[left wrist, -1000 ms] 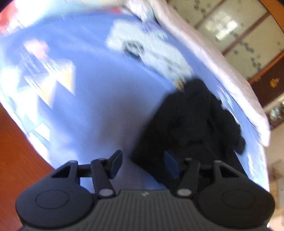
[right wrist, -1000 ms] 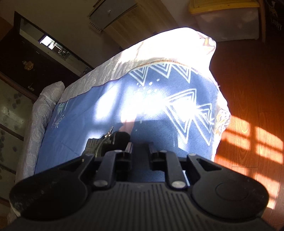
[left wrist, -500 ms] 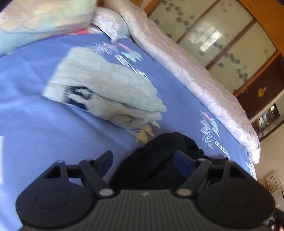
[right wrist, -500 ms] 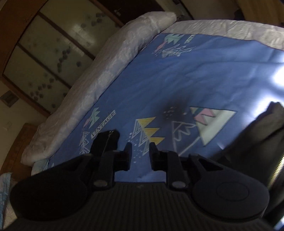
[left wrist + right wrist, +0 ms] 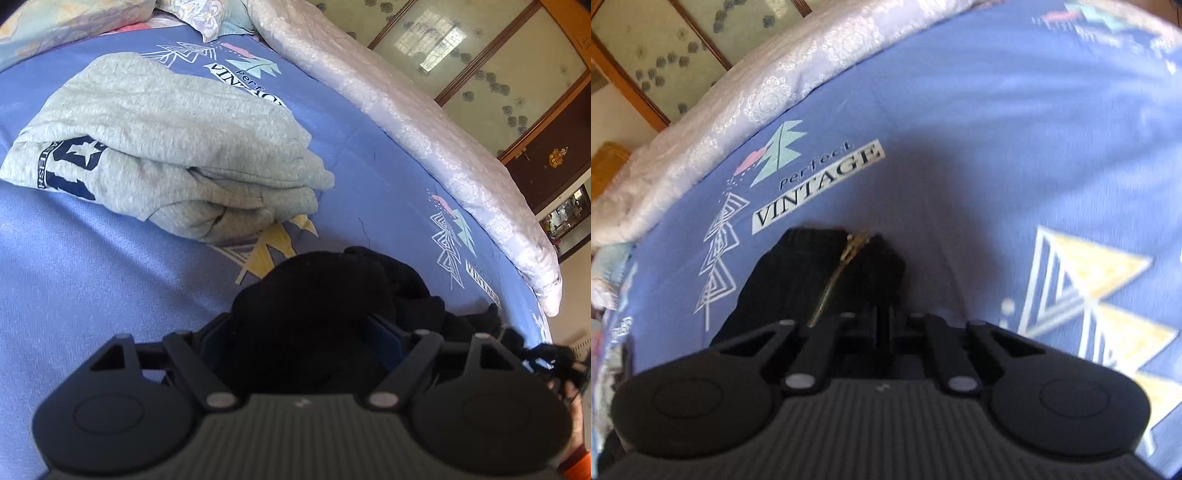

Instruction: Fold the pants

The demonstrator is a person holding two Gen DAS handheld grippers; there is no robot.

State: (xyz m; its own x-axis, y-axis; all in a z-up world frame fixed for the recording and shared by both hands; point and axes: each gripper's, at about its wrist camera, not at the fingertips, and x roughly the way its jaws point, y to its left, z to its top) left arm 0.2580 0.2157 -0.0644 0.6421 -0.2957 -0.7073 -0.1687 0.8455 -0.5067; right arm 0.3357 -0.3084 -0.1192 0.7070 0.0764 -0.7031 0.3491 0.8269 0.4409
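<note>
Left wrist view: black pants [image 5: 317, 295] are sitting bunched on the blue bed sheet [image 5: 92, 280], left tool [image 5: 301, 334] spread wide around the heap. Right tool [image 5: 884, 321] is pinching the zipper end [image 5: 846, 258]. Looks like early gathering; next is spreading them flat.

in the left wrist view a folded sweatshirt [image 5: 162, 147] lies on the bed sheet [image 5: 74, 280] in the upper left of the frame, with pillows [image 5: 74, 18] above it along the top edge. the pants [image 5: 325, 317] sit bunched at lower centre, between the fingers of the left gripper [image 5: 303, 339]. a rolled quilt [image 5: 424, 140] runs diagonally across the upper right, with wardrobe doors [image 5: 480, 62] behind it. in the right wrist view the right gripper [image 5: 884, 325] sits at bottom centre with the pants' zipper [image 5: 842, 273] just above and left of it.
</note>
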